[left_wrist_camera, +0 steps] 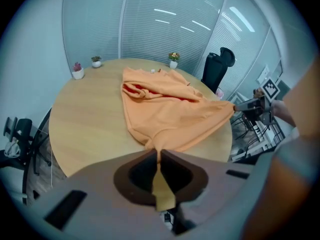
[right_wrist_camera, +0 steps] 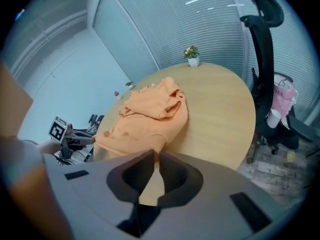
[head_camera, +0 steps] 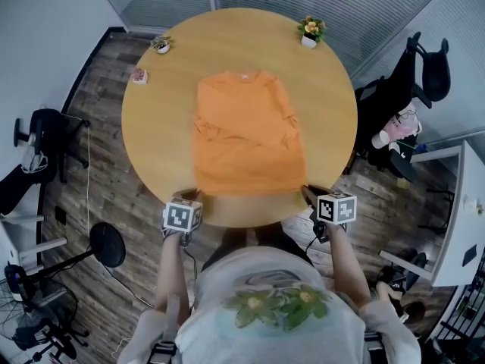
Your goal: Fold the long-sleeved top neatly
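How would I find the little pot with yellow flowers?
Start at the big round wooden table. On its far edge, right of the orange top, stands the flower pot. It alone has yellow blooms and stands by itself; the green plant and the pink plant sit together on the far left.

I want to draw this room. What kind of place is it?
Probably an office meeting room: a big round wooden table, black office chairs beside it, and blinds along the glass wall.
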